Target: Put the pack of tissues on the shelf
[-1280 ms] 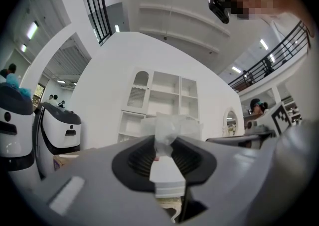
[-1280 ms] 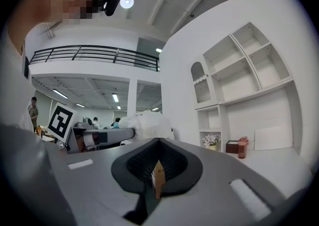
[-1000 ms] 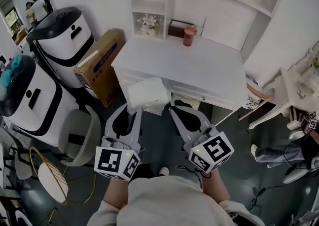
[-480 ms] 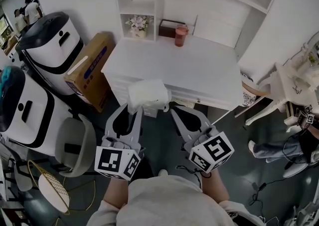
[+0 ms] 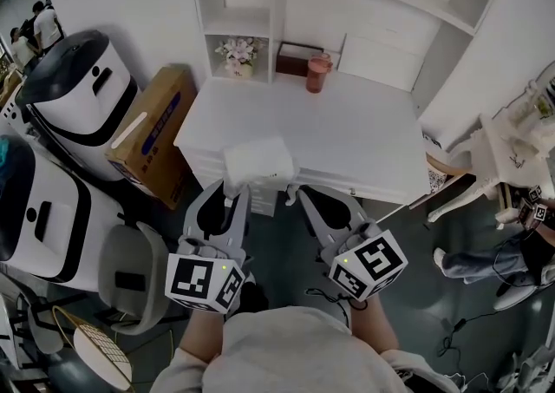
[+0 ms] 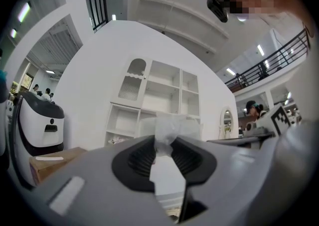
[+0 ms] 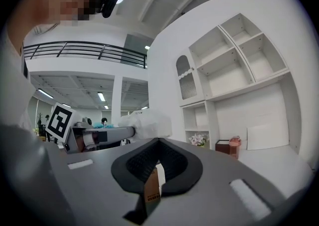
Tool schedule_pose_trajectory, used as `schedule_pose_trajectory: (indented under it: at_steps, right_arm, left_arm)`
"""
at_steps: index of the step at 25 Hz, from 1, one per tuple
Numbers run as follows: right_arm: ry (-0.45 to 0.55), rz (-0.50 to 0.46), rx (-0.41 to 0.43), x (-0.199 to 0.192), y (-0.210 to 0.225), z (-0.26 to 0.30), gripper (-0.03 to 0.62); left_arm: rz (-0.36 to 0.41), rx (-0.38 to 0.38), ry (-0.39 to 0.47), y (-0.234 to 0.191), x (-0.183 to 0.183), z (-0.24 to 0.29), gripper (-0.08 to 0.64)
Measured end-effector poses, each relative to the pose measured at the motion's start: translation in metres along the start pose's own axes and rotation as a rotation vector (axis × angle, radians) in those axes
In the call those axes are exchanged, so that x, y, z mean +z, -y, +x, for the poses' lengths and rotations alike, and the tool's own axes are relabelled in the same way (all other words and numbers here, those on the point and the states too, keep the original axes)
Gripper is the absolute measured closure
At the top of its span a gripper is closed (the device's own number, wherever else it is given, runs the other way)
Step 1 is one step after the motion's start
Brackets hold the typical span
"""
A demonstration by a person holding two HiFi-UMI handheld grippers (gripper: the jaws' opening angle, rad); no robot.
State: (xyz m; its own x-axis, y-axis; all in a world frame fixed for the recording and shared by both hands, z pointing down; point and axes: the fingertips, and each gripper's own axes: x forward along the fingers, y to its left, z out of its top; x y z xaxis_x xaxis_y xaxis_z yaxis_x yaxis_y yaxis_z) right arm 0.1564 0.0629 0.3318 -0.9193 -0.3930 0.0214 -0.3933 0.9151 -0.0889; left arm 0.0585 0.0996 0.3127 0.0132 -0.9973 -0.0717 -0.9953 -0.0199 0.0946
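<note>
The pack of tissues [image 5: 258,161], white and soft, hangs over the near edge of the white desk [image 5: 347,127], with my left gripper [image 5: 234,192] shut on its near end. In the left gripper view the pack [image 6: 169,126] rises from between the jaws of the left gripper [image 6: 167,151]. The white shelf unit [image 5: 236,11] stands at the desk's far left, and it also shows behind the pack as the shelf unit [image 6: 162,95]. My right gripper [image 5: 296,195] is beside the left one, shut and holding nothing. From the right gripper [image 7: 158,142] the pack [image 7: 148,122] shows to the left.
On the desk's far side stand a flower pot [image 5: 236,54], a brown box [image 5: 293,59] and a pink cup [image 5: 317,73]. A cardboard box [image 5: 149,133], white robots [image 5: 76,98] and a grey chair [image 5: 130,265] stand at the left. A person sits at the right [image 5: 512,252].
The desk and shelf have come nearer and shifted lower in the head view. Both grippers keep their places in the frame, the left one still shut on the tissues.
</note>
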Motion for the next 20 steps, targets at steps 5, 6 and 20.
schedule_pose_trajectory:
  at_steps: [5,6,20]
  right_arm:
    - [-0.001,-0.002,-0.025,0.002,0.010,0.038,0.592]
    - [-0.002,-0.003,-0.030,0.002,0.011,0.045,0.592]
    - [0.009,0.005,-0.097,0.008,0.030,0.139,0.592]
  left_arm:
    - [-0.005,-0.026,-0.005,-0.032,0.000,0.027,0.471]
    - [-0.007,-0.031,-0.005,-0.038,0.001,0.032,0.471]
    - [-0.005,-0.099,-0.013,-0.119,0.006,0.092,0.471]
